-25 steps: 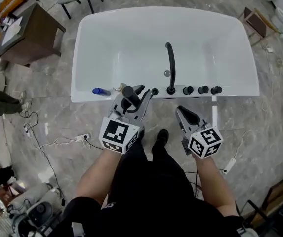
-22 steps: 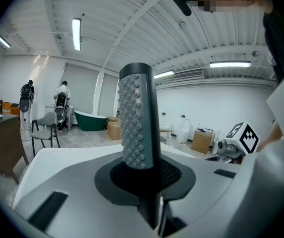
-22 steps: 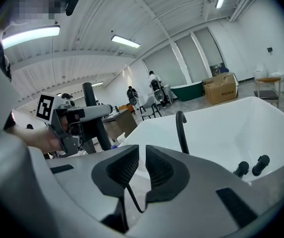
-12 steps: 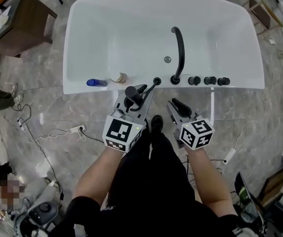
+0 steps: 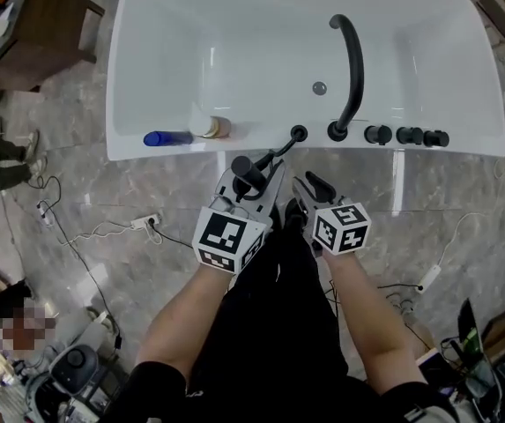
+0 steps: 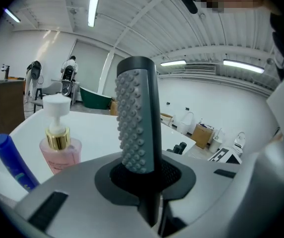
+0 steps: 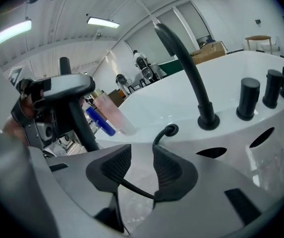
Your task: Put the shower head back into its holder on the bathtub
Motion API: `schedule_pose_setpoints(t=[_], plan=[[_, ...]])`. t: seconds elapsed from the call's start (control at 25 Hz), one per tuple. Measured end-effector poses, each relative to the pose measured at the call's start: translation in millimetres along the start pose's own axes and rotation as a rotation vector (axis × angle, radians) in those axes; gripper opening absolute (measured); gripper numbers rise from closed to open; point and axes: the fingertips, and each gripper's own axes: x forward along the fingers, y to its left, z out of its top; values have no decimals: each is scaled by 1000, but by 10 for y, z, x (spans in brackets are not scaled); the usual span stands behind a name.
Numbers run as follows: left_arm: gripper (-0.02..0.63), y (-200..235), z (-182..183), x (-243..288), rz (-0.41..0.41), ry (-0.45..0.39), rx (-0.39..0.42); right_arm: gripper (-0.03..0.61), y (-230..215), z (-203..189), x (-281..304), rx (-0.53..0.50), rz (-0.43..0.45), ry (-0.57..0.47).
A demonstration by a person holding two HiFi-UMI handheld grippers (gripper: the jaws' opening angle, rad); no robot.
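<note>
left gripper (image 5: pixel 250 181) clenches the shower head (image 5: pixel 241 166) upright in the head view, with the holder (image 5: pixel 299 133) just ahead on the bathtub (image 5: pixel 173 77) rim. left gripper view: its grip sits low, below the nubs. right gripper view: right gripper (image 7: pixel 142 158), whose jaws have just been opening, straddles the hose (image 7: pixel 134 186) loosely; best to guide slack while lowering plumb.

We see the bathtub (image 5: pixel 190 25) in smooth, glossy white, its spout (image 5: pixel 354 60) and knobs (image 5: pixel 406 136) at the 6 o'clock rim in matt black, and the floor (image 5: pixel 111 201) around it in polished, grey-veined stone. The shower head (image 6: pixel 137 118) is matt black with a grey face of rubbery-looking nubs, while the left hand-held gripper (image 6: pixel 146 175) and right hand-held gripper (image 7: pixel 138 170) have matt grey plastic shells and black, finely ribbed pads (image 7: pixel 114 170). At 7 o'clock the pump bottle (image 6: pixel 60 150) is translucent pink plastic with a shiny gold collar.
</note>
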Motion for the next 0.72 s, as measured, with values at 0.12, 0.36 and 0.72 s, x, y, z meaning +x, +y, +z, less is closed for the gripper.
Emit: schedule_pose_setpoints(t=[0.12,0.36,0.72], plan=[[80,142,-262,80,8,15,-18,166,-157,-255,327,9,-12,14],[78,262,-635,243,-3,35,-18,190,-350,-529,804,2,-31,26],[78,450,-865,305,15,59,-30,190,-429,-579,1404,18,-79,33]])
